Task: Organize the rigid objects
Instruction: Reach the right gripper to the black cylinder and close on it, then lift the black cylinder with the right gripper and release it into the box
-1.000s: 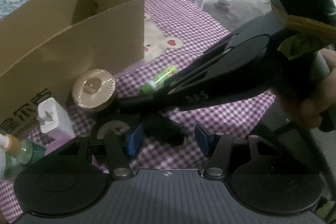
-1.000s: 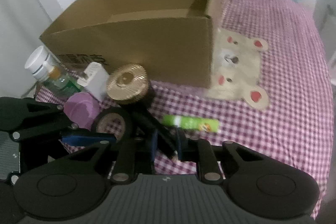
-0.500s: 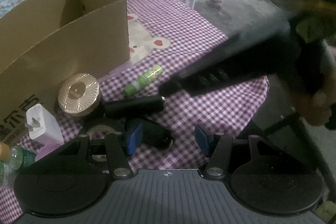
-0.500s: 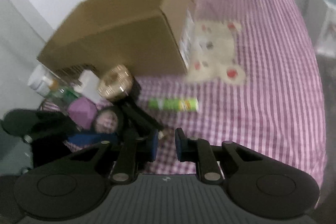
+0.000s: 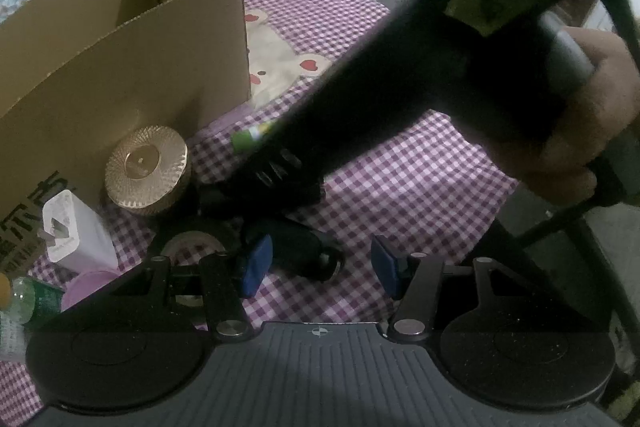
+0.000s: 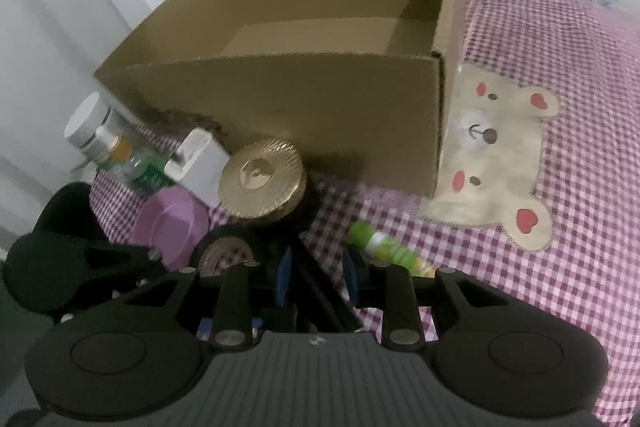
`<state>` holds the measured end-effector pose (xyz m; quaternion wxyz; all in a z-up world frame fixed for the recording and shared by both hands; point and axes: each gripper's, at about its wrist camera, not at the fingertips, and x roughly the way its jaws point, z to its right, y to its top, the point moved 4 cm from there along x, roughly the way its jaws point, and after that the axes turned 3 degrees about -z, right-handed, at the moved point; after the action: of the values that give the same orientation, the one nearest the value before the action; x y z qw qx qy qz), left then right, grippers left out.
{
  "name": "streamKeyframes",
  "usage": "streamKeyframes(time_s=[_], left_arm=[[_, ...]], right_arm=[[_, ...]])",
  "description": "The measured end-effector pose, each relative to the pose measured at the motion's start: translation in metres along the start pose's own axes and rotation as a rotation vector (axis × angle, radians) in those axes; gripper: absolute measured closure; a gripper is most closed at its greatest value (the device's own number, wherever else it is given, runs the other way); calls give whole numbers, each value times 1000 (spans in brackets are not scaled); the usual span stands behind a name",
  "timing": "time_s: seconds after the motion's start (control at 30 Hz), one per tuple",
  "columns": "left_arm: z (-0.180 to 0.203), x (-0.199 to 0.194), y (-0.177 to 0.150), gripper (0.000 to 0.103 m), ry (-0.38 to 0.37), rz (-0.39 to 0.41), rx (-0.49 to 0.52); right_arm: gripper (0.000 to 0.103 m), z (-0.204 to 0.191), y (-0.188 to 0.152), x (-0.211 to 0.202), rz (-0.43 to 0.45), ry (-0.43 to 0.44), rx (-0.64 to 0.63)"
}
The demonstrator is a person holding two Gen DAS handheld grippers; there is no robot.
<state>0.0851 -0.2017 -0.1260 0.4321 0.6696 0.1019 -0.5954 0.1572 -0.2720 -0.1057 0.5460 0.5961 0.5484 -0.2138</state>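
The right tongs [image 6: 316, 281] have dropped back over the black stick [image 6: 320, 291], half-spread astride it; left tongs [image 5: 320, 267] spread, empty. Ahead, the box [image 6: 288, 99] holds nothing; everything awaits packing.

We see an open cardboard box [image 6: 304, 107] standing upright on the checked cloth, its inside bare. Against its front wall lies a round gold ribbed lid [image 6: 262, 183], flat side up, with a white plug adapter [image 6: 200, 167] just beside it and a purple lid [image 6: 170, 227] near that. A green tube [image 6: 384, 247] lies on its side in front of the box. A black tape roll [image 6: 226, 253] and a black cylinder [image 5: 304, 251] rest nearest us
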Motion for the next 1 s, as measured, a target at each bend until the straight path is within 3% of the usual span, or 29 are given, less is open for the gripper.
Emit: streamKeyframes(time_s=[0.17, 0.27, 0.53, 0.8, 1.0], left_arm=[[3, 2, 0, 47, 5, 7, 10], [2, 1, -1, 47, 2, 7, 1], [3, -6, 4, 47, -29, 24, 2], [22, 3, 15, 47, -98, -8, 23], [28, 17, 21, 61, -80, -56, 40]], right_arm=[[75, 2, -13, 4, -40, -17, 18], [80, 13, -16, -1, -26, -8, 107], [80, 48, -55, -29, -11, 50, 396], [80, 72, -102, -42, 25, 186, 702], [80, 78, -112, -37, 57, 267, 820]])
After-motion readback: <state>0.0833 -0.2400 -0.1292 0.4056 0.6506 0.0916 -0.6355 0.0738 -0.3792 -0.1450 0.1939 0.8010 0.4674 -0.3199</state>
